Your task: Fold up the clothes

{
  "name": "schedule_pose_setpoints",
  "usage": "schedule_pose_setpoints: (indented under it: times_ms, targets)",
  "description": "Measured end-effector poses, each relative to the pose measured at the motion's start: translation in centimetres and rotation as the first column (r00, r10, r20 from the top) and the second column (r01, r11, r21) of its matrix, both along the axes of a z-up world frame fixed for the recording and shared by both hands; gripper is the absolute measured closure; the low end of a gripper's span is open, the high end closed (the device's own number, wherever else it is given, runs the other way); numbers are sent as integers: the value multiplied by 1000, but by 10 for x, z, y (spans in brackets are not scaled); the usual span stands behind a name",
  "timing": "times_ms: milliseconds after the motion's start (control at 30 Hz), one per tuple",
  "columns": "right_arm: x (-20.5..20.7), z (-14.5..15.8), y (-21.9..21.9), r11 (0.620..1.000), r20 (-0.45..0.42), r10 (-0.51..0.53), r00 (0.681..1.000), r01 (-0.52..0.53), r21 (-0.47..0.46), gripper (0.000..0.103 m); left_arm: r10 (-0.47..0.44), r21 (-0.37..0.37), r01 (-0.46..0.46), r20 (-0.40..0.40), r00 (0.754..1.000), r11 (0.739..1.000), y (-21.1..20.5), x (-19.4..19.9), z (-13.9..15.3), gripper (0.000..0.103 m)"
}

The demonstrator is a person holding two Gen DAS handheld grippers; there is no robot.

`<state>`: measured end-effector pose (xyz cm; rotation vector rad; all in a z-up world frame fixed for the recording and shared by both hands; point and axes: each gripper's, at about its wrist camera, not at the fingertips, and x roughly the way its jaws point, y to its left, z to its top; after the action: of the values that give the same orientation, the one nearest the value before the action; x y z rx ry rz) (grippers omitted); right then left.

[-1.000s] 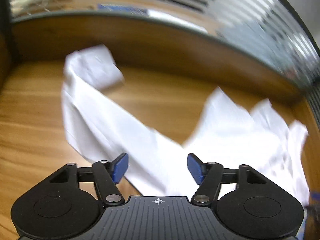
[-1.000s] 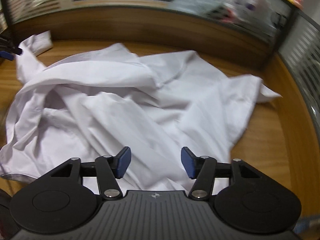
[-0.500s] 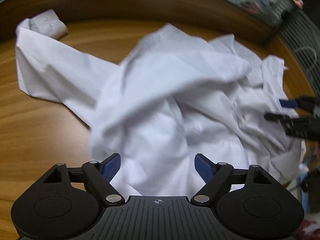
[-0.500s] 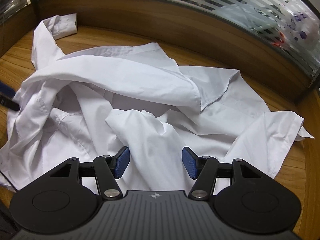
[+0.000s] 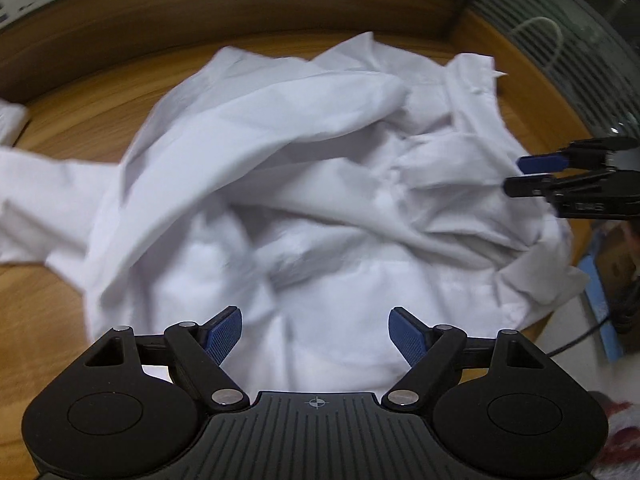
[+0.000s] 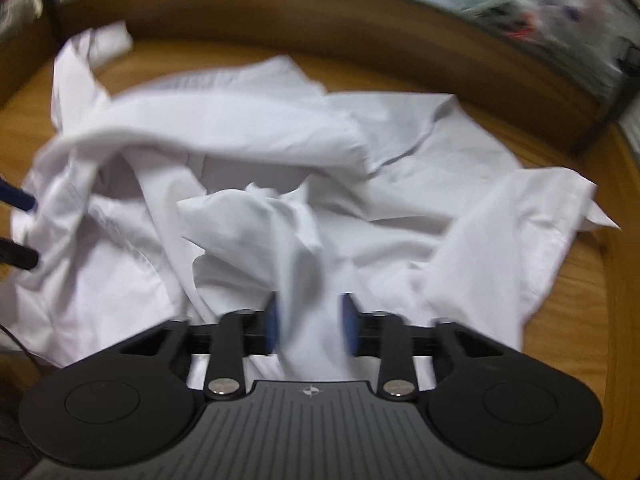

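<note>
A crumpled white shirt (image 5: 320, 168) lies spread on the wooden table (image 5: 60, 312). My left gripper (image 5: 316, 334) hovers open over the shirt's near edge, nothing between its blue pads. In the right wrist view the shirt (image 6: 260, 132) bunches into a raised fold running between the fingers of my right gripper (image 6: 310, 324), which have narrowed onto it and are blurred. The right gripper (image 5: 528, 174) also shows at the shirt's right side in the left wrist view. The left gripper (image 6: 24, 230) appears at the left edge of the right wrist view, fingers apart.
A raised wooden rim (image 6: 360, 28) and striped glass partition (image 5: 560, 20) curve around the table's far side. One sleeve cuff (image 6: 108, 40) reaches toward the back left. A blue object and a dark cable (image 5: 600, 304) lie off the table's right edge.
My right gripper's fingers have drawn together around a fold of the shirt, which now stands up. The left gripper has swung right over the shirt's body, still open.
</note>
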<state>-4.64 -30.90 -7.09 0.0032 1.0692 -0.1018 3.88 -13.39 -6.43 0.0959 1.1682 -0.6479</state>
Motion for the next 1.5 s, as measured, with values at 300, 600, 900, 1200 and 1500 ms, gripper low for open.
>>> schedule_pose_setpoints:
  times_ms: [300, 600, 900, 1200, 1500]
  targets:
    - [-93, 5, -51, 952, 3, -286, 958, 283, 119, 25, -62, -73, 62, -7, 998, 995, -62, 8, 14, 20]
    - [-155, -41, -87, 783, -82, -521, 850, 514, 351, 25, -158, -118, 153, -30, 987, 981, -121, 17, 30, 20]
    - [-165, -70, -87, 643, -87, -608, 789, 553, 529, 77, -175, -133, 165, -60, 983, 977, -142, 21, 32, 20]
    - [-134, 3, -42, 766, 139, -546, 827, 425, 481, 98, -207, -193, 193, -55, 977, 962, -149, 29, 55, 20]
    - [-51, 59, 8, 870, 312, -365, 877, 202, 449, 98, -10, -245, 10, 3, 1000, 969, -104, 64, 86, 20]
